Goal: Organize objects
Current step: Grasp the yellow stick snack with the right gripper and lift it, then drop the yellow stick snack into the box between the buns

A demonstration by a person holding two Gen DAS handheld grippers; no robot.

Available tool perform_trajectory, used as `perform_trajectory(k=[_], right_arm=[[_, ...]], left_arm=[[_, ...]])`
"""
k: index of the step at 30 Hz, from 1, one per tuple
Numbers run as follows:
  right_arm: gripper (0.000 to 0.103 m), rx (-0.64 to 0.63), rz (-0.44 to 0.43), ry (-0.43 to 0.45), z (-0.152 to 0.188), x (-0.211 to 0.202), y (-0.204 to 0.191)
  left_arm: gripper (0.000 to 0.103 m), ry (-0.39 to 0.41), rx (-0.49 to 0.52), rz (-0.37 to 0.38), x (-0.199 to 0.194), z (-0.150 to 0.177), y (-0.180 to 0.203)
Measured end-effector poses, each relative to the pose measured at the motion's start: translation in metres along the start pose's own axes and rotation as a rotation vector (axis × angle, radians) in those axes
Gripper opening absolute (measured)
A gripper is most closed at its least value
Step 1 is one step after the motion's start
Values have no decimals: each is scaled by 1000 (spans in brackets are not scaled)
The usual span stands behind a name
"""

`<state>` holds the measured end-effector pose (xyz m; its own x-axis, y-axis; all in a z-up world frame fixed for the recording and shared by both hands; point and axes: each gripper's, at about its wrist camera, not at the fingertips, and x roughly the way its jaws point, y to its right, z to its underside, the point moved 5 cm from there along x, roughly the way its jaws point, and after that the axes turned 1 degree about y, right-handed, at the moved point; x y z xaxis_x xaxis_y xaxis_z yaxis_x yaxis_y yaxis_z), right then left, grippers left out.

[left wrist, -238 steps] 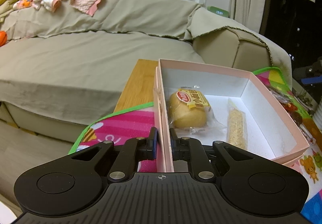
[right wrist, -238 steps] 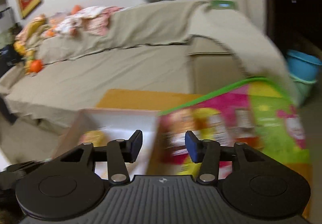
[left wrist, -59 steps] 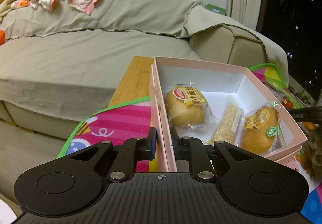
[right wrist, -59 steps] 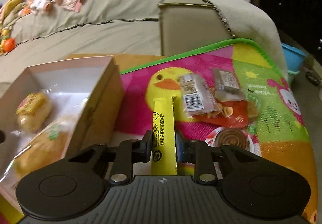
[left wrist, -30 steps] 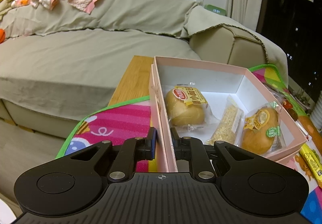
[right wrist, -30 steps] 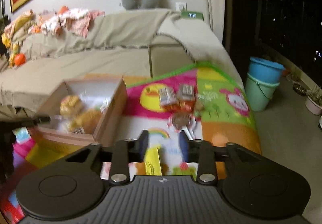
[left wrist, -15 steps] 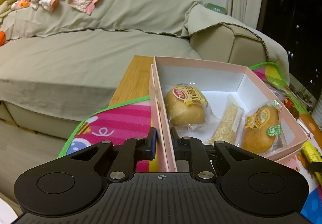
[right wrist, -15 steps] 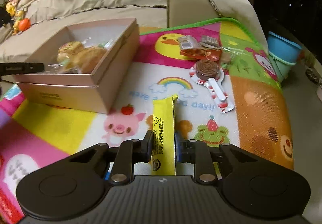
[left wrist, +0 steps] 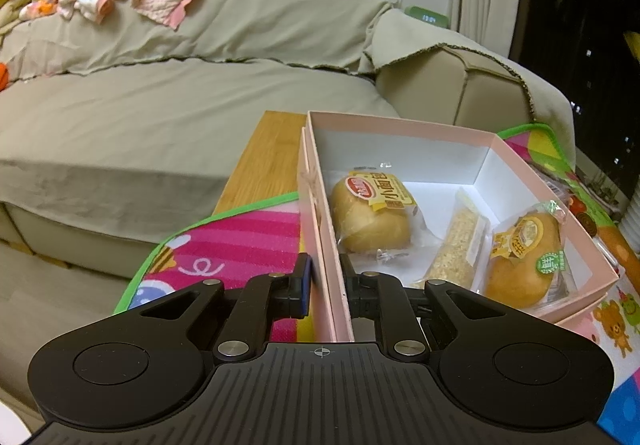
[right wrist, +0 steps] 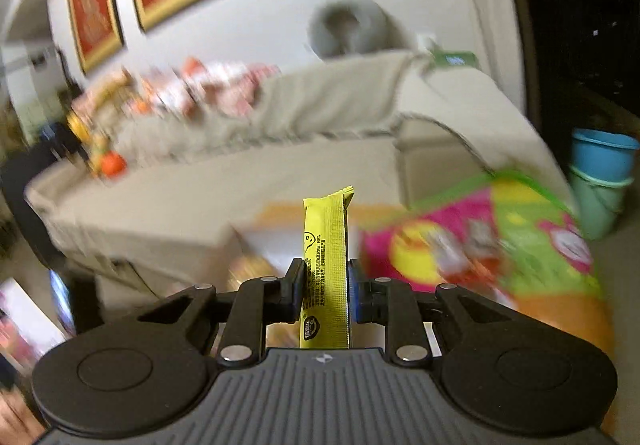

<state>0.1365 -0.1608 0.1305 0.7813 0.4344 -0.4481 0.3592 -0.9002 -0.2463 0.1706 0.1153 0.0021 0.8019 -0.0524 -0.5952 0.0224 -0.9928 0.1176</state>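
my left gripper (left wrist: pixel 325 287) is clamped narrow on the near left wall of the pink box (left wrist: pixel 532 181), one finger outside over the play mat (left wrist: pixel 240 241), one inside. the box sits on the mat, open top. inside it: a bun (left wrist: pixel 370 217) at the left, a thin grain bar (left wrist: pixel 456 249) in the middle with its long axis running away from me and tilted a bit right, and a second bun (left wrist: pixel 520 265) leaning on the right wall.

my right gripper (right wrist: pixel 322 287) is pinched tight on the yellow snack stick (right wrist: pixel 326 269). the stick is held up in the air, clear of the mat, long axis straight out along the fingers, free end pointing away toward the sofa (right wrist: pixel 240 181), crimped tip slightly right. its near end runs back under the gripper body. the right view is blurred; the box below the stick is only a smear, so i can't tell how far over it the stick sits. a blue bucket (right wrist: pixel 600 153) stands far right.
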Motion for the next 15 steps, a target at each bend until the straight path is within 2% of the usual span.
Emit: perform_trajectory(k=[3,6,11,14,15], right_arm=[[21,5,-57,31,-21,20,-19],[21,19,-93,13,-34,51,-35],[23,31,-103,-35,-35,99,-49],[25,40,-94,-52,-29,113,-52],[28,41,-94,-55,-27,114,-51]], left_arm=[[16,2,-5,5,0,0,-1],[16,2,-5,6,1,0,-1],[16,2,-6,6,1,0,-1],[16,3,-5,10,1,0,0],[16,3,-5,11,1,-1,0]])
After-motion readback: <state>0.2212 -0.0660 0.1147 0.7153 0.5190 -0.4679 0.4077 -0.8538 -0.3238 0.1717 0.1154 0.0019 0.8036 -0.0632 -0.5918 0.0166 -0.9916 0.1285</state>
